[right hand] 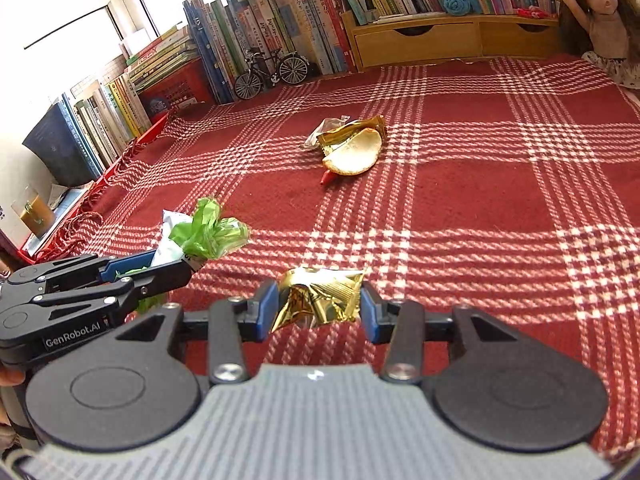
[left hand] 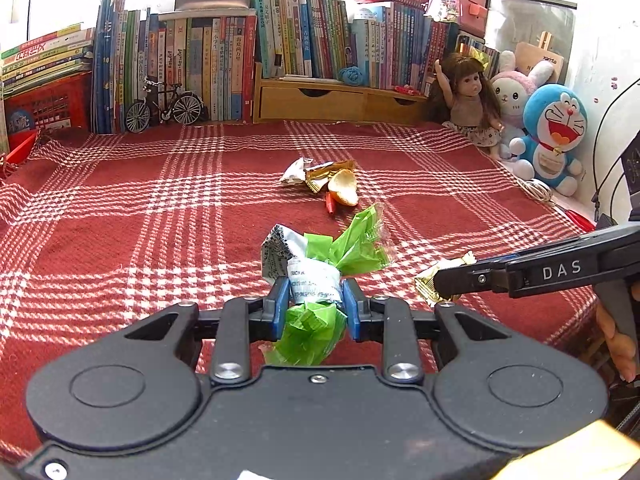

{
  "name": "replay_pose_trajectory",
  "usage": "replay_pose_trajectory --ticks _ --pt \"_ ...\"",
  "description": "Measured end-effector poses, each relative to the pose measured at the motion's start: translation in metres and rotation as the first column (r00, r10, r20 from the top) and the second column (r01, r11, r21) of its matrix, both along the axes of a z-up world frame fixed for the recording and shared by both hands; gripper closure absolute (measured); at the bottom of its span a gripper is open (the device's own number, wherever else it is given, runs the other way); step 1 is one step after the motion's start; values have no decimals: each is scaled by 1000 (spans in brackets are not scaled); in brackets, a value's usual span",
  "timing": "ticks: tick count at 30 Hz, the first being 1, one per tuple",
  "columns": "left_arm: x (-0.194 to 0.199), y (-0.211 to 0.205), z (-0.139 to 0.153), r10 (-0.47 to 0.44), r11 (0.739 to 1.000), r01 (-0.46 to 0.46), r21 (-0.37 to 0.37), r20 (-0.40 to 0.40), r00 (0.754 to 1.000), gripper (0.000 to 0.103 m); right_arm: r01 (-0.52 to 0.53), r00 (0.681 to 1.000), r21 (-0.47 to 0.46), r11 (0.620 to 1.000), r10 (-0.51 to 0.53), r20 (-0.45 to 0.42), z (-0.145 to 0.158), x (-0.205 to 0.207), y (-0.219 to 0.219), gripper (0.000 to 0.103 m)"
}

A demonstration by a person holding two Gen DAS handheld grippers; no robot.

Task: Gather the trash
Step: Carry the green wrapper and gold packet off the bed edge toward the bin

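Grippers: your left gripper (left hand: 316, 294) clamps the green-and-white wrapper bundle (left hand: 320, 258); your right gripper (right hand: 318, 306) clamps the gold wrapper (right hand: 320, 298), fully visible only in the right wrist view.

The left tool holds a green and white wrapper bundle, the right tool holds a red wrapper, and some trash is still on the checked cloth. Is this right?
Not quite. The right tool holds a gold wrapper, not red; the right wrist view shows it. The rest stands.
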State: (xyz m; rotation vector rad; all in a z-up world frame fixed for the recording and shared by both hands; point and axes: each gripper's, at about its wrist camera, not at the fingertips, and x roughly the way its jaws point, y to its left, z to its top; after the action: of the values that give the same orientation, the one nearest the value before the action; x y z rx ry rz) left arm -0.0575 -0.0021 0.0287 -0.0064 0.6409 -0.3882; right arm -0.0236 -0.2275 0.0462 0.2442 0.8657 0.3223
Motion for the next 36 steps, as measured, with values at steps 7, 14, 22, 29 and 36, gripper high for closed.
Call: replay_pose_trajectory --ticks 7,14,22,29,36 --pt "-28 5 -3 -19 1000 19 -11 -8 1000 76 -45 999 11 999 45 -14 -5 -28 4 55" --pt "-55 9 -6 -33 999 33 -20 -26 999 76 -88 996 -3 996 88 -10 -5 -58 8 55" --pt "-88 12 -11 -63 998 62 -20 -70 996 76 -123 992 -9 992 123 -41 -10 -84 11 58" --pt "-109 12 -25 -89 996 89 -5 -129 988 76 -144 982 2 990 143 -121 -30 -97 15 63" --pt "-115 7 -38 -117 993 121 6 -197 973 76 -160 965 37 986 165 -206 -51 -103 19 68"
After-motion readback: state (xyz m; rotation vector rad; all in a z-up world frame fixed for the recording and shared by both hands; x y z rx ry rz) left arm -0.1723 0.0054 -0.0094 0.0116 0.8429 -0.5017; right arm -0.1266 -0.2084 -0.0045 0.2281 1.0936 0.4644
